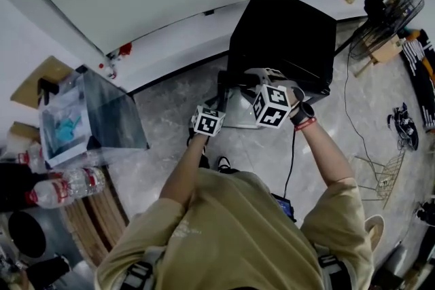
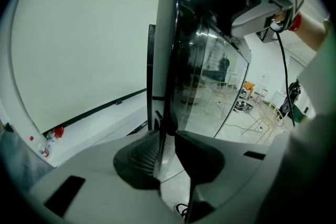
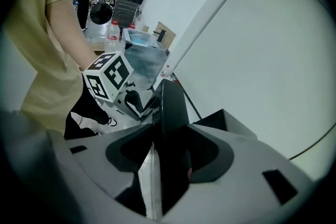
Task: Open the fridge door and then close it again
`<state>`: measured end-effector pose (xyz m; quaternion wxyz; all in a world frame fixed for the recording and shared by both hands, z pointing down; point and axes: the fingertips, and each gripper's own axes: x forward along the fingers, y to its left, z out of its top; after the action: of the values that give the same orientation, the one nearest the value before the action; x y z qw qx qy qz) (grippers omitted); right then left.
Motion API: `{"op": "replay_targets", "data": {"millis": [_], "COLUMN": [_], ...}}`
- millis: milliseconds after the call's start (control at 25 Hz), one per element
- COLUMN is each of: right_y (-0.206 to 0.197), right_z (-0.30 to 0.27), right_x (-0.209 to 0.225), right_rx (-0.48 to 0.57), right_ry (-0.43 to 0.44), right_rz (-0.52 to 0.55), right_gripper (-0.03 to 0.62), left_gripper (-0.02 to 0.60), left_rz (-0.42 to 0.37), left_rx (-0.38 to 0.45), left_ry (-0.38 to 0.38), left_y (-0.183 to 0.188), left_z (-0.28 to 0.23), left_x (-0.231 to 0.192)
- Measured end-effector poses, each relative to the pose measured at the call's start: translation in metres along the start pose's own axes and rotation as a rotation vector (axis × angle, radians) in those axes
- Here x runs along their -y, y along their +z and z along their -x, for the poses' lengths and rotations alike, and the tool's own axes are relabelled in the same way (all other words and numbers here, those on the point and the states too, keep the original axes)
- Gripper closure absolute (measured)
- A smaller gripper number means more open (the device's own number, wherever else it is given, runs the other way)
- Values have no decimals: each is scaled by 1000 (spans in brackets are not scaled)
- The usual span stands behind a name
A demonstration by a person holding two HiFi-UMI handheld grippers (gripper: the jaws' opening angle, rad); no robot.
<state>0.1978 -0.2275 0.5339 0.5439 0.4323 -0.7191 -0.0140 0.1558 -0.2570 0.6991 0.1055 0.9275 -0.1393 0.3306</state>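
Marble floor (image 1: pixel 170 112), glass case (image 1: pixel 109 112); left tongs (image 2: pixel 165 136), right tongs (image 3: pixel 167 131) tight on fridge door (image 2: pixel 205 76).

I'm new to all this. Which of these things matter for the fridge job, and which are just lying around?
In the job: fridge, fridge door, left gripper and right gripper, both clamped on the door.
Lying about: water bottles, clear box, fan, wire rack on the floor.

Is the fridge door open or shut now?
Open. The fridge door stands swung out from the black fridge, and its pale inner side shows.
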Motion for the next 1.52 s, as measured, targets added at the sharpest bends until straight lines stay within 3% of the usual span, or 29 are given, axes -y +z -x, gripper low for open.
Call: {"op": "replay_targets", "data": {"millis": [560, 1520], "right_y": [-8, -30], "right_z": [-17, -42], "right_x": [29, 76], "right_rx": [-71, -191], "right_ry": [-72, -229], "right_rz": [-105, -213], "right_gripper": [365, 360], "left_gripper": [494, 492], "left_rz": [-48, -112], "left_rx": [-8, -11], "left_ry": [-119, -219], "left_y": [22, 61], "left_z": [-25, -74], "left_x": [-16, -41]}}
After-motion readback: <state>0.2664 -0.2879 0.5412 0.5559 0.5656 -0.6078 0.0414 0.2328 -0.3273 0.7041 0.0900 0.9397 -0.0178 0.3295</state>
